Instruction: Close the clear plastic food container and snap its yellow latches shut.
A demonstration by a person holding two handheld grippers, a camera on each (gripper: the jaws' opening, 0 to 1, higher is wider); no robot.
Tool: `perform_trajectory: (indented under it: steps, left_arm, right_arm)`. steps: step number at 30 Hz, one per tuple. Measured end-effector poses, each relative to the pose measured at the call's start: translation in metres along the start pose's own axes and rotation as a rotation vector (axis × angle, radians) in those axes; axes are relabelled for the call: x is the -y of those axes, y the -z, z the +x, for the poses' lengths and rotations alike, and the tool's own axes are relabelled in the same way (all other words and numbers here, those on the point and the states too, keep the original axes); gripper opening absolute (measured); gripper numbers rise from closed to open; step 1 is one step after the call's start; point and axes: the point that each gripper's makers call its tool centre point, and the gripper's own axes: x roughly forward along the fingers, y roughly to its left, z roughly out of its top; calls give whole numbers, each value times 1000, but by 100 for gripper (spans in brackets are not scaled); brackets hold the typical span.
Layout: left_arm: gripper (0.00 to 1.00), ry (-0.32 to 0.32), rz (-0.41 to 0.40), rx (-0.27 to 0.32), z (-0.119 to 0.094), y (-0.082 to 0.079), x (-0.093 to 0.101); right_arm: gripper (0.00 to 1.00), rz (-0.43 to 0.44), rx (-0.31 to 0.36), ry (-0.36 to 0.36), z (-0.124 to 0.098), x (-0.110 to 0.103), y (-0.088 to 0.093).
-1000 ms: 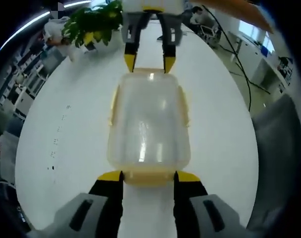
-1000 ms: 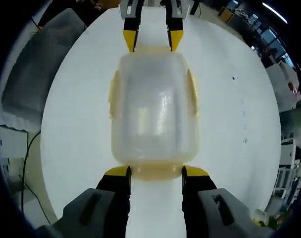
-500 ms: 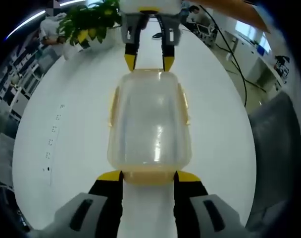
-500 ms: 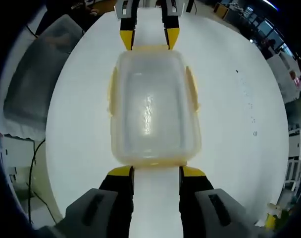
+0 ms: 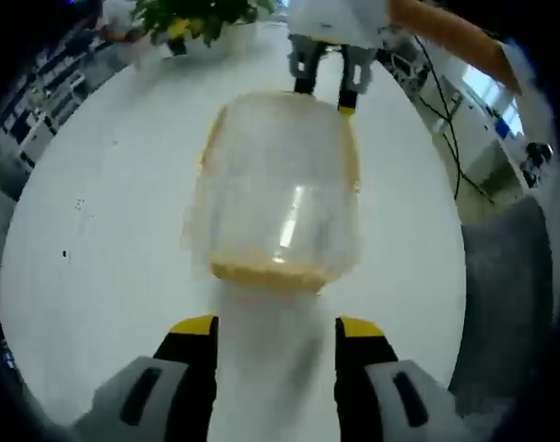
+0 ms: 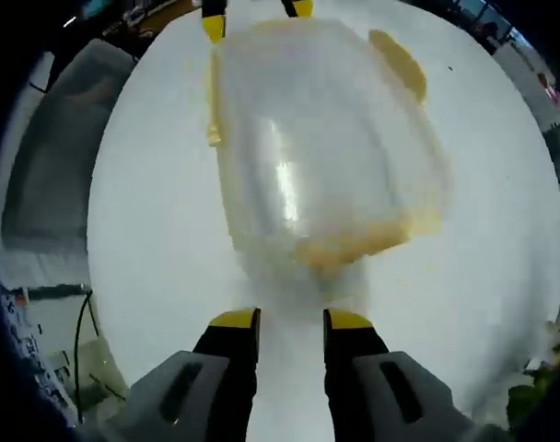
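The clear container [image 5: 278, 184] sits mid-table on the white round table [image 5: 96, 230], lid on top, and it's a bit blurry in both views, so fine detail on the clips is a no-go. In the left gripper view, the left gripper [image 5: 275, 324] has its yellow-tipped jaws apart w/ nothing between them, just short of the near end of the box. The right gripper [image 5: 324, 81] shows at the far end, tips right at the rim; can't say if they're touching it. From the right gripper view it's the mirror: right gripper [image 6: 290, 318] jaws also apart and empty, near end of the box a little way off.

Latches: one yellow latch [image 6: 397, 63] on the long side looks flipped out, not snapped. Another yellow latch [image 6: 211, 101] on the opposite long side, state unclear tbh. The near-end yellow strip [image 6: 354, 241] reads as smeared, so can't call it.

Imo to do this step well: check the lid is seated flat all round first, else the clips won't catch. Steady the box w/ one gripper at an end, push each latch down w/ a single jaw tip of the other. Do opposite sides in pairs so the lid doesn't rock. Plant [image 5: 197, 17] at the far edge is well clear, no worry there.
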Motion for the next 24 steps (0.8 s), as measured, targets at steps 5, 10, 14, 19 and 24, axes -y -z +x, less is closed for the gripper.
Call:
perform_trajectory:
  steps: [5, 10, 14, 19, 24]
  left_arm:
    - [31, 177, -521, 175, -26, -14, 12]
    - [33, 342, -935, 461, -49, -47, 11]
    - [25, 383, -1056, 430, -35, -39, 20]
    - [30, 463, -1142, 476, -32, -47, 24]
    - [22, 456, -1139, 448, -28, -44, 26]
  right_arm:
    - [26, 437, 286, 20, -38, 27, -23]
    - [26, 862, 670, -287, -85, 18, -75]
    - [25, 974, 657, -338, -75, 15, -76]
    - [21, 906, 512, -305, -49, -1, -68]
    - [16, 934, 544, -336, -53, -5, -79]
